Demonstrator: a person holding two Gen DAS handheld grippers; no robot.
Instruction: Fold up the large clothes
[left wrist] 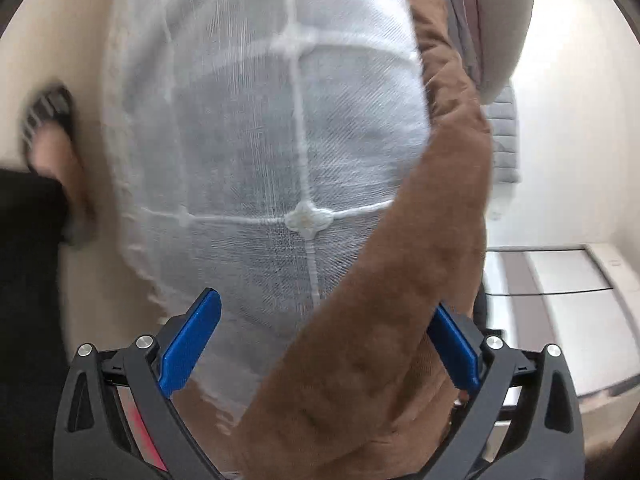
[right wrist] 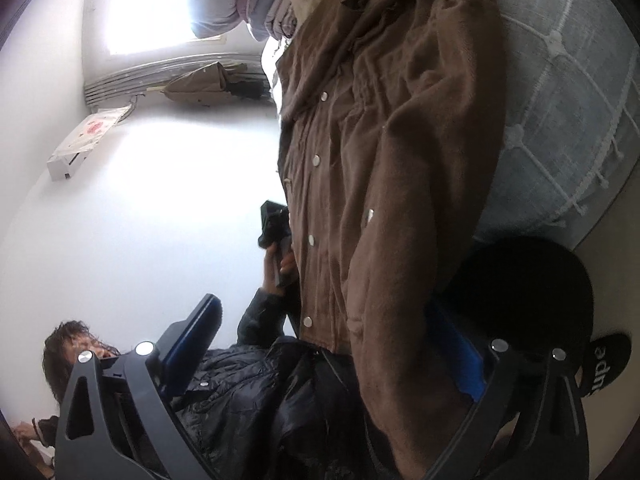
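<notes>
Your right tool [right wrist: 332, 344] gapes fully wide, the brown coat [right wrist: 384, 168] hanging between its pads, ungripped. Your left tool [left wrist: 320, 344] also stands wide, coat sleeve draped through, over the white bedcover [left wrist: 248, 140].

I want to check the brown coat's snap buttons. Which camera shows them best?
The right wrist view: the brown coat faces it, a row of snap buttons down its front. The left wrist view shows only a blurred buttonless sleeve.

Daylight glares from the window [right wrist: 160, 4] — walls blown out, motion blur throughout, fisheye edges dark and bent.
</notes>
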